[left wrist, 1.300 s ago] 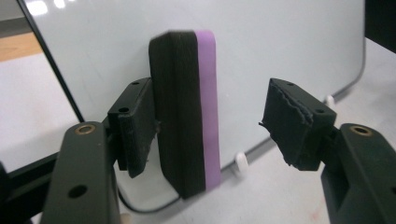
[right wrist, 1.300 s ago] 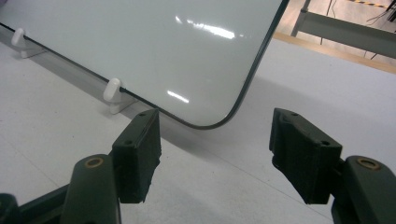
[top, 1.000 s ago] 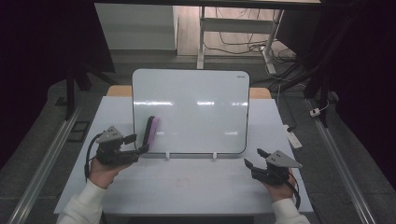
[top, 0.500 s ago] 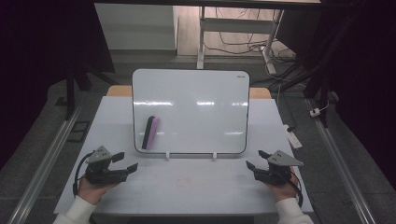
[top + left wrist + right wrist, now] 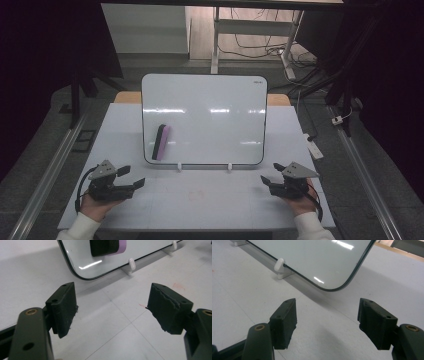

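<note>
Purple-backed eraser (image 5: 161,142) stuck on whiteboard (image 5: 210,100), lower left corner. Left gripper (image 5: 131,178) near table (image 5: 210,210) front-left corner, jaws just opened, empty. Right gripper (image 5: 268,176) near front-right corner, jaws just opening, empty.

My white table (image 5: 210,210) carries a whiteboard (image 5: 210,120) propped on two small white feet (image 5: 131,264) toward its far edge; faint red marks (image 5: 196,194) stain the near middle.
</note>
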Motion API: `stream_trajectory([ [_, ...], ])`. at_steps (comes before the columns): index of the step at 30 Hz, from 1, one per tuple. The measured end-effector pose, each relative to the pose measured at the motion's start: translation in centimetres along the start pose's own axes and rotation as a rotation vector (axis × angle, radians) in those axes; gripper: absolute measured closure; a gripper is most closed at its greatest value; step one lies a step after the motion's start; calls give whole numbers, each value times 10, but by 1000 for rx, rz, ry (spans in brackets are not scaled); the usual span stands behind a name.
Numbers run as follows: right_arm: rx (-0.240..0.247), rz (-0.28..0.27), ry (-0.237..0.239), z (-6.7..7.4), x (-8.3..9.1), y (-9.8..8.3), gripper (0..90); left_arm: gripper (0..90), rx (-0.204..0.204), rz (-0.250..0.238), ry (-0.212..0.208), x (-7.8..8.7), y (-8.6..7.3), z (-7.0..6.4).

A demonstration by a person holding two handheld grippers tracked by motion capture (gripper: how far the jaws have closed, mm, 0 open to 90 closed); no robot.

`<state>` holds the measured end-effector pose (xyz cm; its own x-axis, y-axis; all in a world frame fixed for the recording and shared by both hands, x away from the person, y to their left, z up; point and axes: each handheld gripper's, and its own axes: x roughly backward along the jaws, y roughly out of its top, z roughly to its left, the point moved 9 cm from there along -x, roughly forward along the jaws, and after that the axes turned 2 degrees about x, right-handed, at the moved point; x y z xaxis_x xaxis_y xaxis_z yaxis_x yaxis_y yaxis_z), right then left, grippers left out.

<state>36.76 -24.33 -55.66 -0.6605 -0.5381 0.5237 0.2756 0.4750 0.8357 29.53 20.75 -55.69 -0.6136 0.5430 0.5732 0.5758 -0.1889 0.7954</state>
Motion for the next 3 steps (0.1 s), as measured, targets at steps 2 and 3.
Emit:
stream_trajectory([
  [2, -2, -4, 2, 0, 0, 0, 308, 236, 2, -1, 1, 0, 0, 1],
  [3, -3, -7, 2, 0, 0, 1, 306, 235, 2, -1, 2, 0, 0, 1],
])
